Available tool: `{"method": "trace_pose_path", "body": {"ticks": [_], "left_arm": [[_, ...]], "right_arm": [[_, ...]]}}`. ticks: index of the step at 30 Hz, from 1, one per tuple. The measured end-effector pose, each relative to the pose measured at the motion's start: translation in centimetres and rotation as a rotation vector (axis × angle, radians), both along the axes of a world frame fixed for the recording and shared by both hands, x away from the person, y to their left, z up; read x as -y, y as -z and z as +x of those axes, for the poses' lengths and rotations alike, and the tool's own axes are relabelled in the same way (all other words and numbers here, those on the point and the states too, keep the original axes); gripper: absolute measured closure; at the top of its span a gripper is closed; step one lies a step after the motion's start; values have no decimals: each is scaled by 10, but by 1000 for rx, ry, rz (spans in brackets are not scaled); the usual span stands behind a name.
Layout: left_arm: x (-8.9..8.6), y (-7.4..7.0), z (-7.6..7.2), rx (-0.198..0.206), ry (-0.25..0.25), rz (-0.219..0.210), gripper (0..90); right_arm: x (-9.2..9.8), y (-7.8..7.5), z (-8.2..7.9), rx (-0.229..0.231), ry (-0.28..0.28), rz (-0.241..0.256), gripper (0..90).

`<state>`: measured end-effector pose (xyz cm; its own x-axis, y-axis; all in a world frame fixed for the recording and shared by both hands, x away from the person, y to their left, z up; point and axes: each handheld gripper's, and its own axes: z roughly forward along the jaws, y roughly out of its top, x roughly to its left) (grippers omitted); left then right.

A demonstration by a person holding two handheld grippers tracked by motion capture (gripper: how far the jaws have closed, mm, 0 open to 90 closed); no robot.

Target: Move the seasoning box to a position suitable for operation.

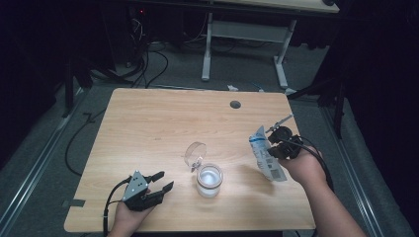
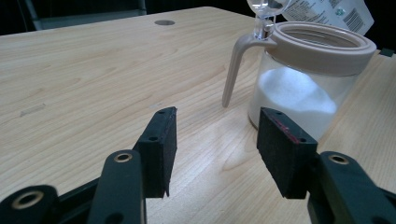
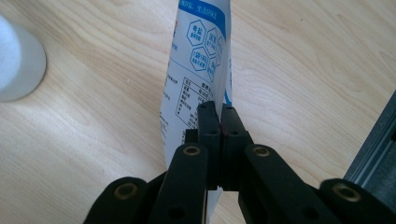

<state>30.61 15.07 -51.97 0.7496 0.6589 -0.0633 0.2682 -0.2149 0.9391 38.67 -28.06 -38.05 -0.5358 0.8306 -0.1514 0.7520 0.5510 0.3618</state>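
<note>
A glass jar (image 1: 209,180) (image 2: 306,77) with white powder stands near the table's front middle, its clear hinged lid (image 1: 194,152) flipped open behind it. My left gripper (image 1: 159,181) (image 2: 217,149) rests open on the table just left of the jar, nothing between its jaws. My right gripper (image 1: 272,143) (image 3: 218,116) is shut on the edge of a white and blue printed pouch (image 1: 264,154) (image 3: 198,70), held upright above the table to the right of the jar.
The wooden table (image 1: 148,128) has a round cable hole (image 1: 235,104) near its far edge. Cables and another desk's legs (image 1: 206,49) lie on the floor beyond. The table's right edge is close to my right hand.
</note>
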Motion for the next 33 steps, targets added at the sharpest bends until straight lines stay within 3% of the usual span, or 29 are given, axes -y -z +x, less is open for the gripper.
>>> {"method": "trace_pose_path", "body": {"ticks": [8,18,24,28,33], "left_arm": [[-1,1,1,-1,-13,4,482],[-2,2,2,-7,-16,-2,480],[-2,3,2,-11,-11,-4,479],[-1,4,2,-12,-4,-3,478],[-1,4,2,-14,-5,-7,479]], "right_arm": [[15,3,-5,41,41,78,900],[22,8,-11,76,53,131,900],[19,8,-15,103,48,135,900],[13,4,-20,166,33,164,900],[6,3,-24,199,13,181,900]]}}
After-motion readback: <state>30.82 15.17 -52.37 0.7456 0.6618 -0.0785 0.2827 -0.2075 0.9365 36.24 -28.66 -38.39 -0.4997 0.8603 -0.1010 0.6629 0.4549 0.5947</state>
